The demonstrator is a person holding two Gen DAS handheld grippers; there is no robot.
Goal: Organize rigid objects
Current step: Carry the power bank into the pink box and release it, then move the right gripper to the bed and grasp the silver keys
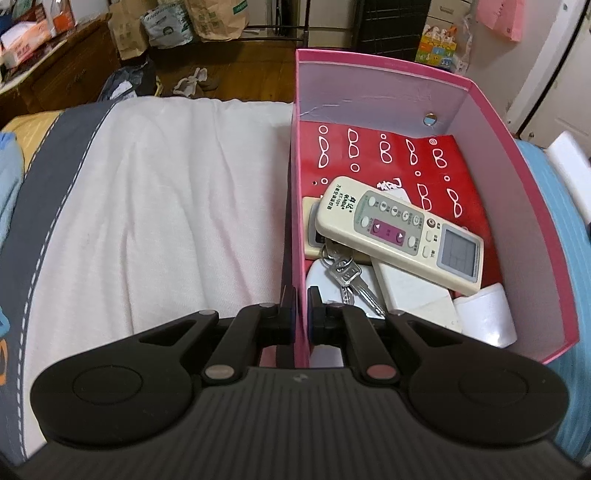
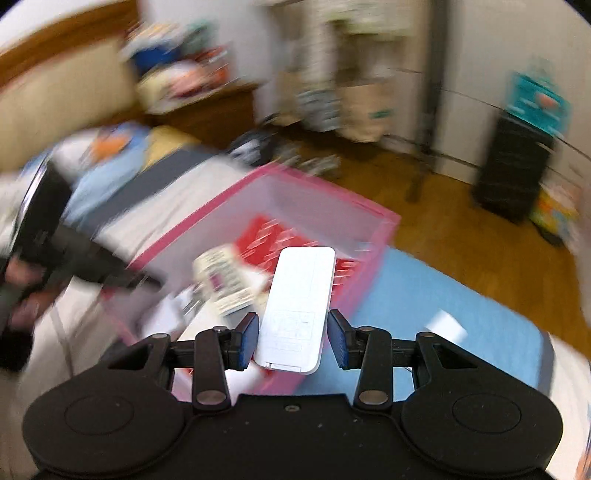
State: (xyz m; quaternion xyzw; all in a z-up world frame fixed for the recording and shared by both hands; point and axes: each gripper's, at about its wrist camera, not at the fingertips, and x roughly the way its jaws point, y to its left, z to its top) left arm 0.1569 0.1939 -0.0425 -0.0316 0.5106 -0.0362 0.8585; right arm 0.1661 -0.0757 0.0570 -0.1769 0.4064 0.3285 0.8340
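A pink box stands on the bed. In it lie a cream remote control, a bunch of keys, several white objects and a red printed sheet. My left gripper is shut on the box's left wall. In the blurred right wrist view, my right gripper holds a white remote back side up, above the near edge of the pink box. Its pads sit at the remote's sides.
A white cloth covers the bed left of the box, with a blue blanket to its right. Paper bags and a dark cabinet stand on the wooden floor beyond.
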